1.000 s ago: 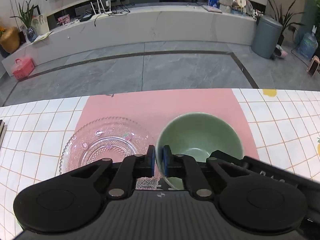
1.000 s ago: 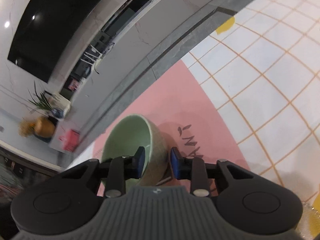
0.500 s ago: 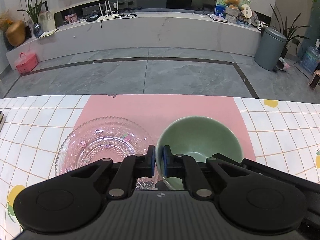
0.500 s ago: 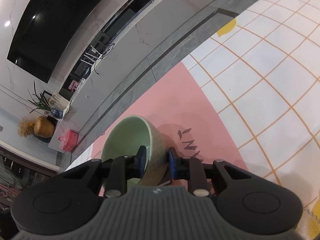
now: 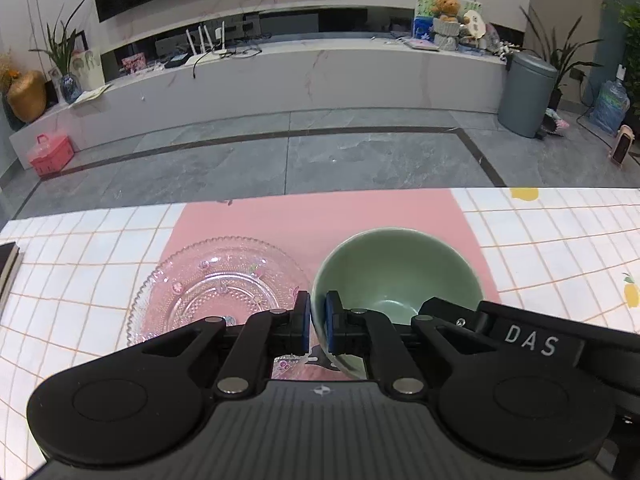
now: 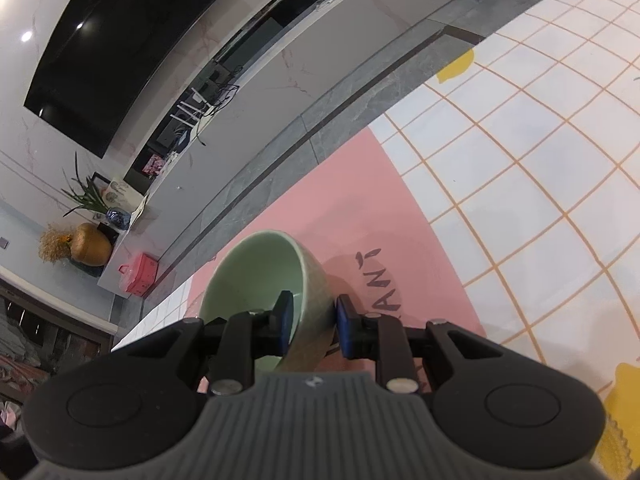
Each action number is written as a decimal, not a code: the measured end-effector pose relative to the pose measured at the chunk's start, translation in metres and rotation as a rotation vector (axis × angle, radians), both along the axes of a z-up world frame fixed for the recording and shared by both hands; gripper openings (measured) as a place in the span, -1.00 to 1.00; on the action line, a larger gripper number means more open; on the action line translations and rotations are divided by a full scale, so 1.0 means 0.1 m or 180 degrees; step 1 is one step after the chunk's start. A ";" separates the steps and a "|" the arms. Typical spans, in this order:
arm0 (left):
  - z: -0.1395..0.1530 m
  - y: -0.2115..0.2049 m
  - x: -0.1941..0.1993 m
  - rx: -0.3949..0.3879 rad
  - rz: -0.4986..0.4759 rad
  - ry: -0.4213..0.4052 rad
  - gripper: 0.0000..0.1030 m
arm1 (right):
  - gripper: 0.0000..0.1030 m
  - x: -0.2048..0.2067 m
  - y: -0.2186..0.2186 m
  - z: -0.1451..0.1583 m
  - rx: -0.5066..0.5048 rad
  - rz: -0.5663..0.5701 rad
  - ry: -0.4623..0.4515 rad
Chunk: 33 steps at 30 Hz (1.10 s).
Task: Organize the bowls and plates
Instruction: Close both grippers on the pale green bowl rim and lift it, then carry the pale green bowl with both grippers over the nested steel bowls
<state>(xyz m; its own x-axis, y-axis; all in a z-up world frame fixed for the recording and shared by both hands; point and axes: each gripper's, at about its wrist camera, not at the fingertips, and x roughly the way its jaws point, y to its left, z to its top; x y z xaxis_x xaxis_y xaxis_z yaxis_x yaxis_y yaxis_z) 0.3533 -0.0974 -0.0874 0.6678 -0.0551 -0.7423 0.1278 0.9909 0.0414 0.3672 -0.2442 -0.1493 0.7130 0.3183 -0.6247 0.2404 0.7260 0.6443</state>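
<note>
Underneath, pink mat (image 5: 320, 220) on checked cloth (image 5: 560, 220); both claws (image 5: 318, 322) (image 6: 312, 326) clamping green bowl (image 5: 396, 268).

left wrist view sits close above the table, facing forward and downward over the left gripper (image 5: 318, 322) toward the tv wall, level. right wrist view is equally close, rolled sharply, horizon slanting. both share the green bowl (image 5: 394, 276) (image 6: 264, 280), pink mat (image 5: 320, 220) (image 6: 360, 200), checked cloth and media bench.
</note>
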 end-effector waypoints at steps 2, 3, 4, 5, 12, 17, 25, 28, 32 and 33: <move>0.06 0.01 -0.03 0.0008 -0.0016 -0.0031 -0.87 | -0.58 -0.03 0.00 0.04 0.0013 0.0023 -0.0016; 0.10 0.02 -0.05 0.0011 -0.0025 -0.0052 -0.87 | -0.58 -0.05 0.01 0.06 0.0029 0.0048 -0.0019; 0.13 0.03 -0.08 0.0008 -0.0036 -0.0078 -0.88 | -0.58 -0.07 0.01 0.08 0.0058 0.0064 -0.0020; 0.16 0.05 -0.11 0.0010 -0.0049 -0.0100 -0.88 | -0.58 -0.09 0.01 0.10 0.0094 0.0072 -0.0020; 0.41 0.10 -0.39 0.0049 -0.0059 -0.0180 -0.88 | -0.58 -0.33 0.02 0.36 0.0172 0.0143 0.0019; 0.63 0.21 -0.61 -0.0045 -0.0019 -0.0135 -0.87 | -0.59 -0.59 0.04 0.62 0.0179 0.0195 0.0015; 1.11 0.36 -1.14 -0.0070 0.0065 -0.0219 -0.88 | -0.62 -1.18 0.22 1.17 0.0087 0.0359 -0.0055; 1.30 0.43 -1.36 -0.0106 0.0102 -0.0200 -0.88 | -0.62 -1.47 0.30 1.38 0.0067 0.0426 -0.0056; 1.44 0.47 -1.71 0.0072 -0.0007 -0.0233 -0.88 | -0.62 -1.86 0.40 1.57 0.0018 0.0551 0.0018; 1.46 0.50 -1.80 0.0084 -0.0001 -0.0221 -0.88 | -0.62 -1.98 0.45 1.59 -0.0003 0.0595 0.0047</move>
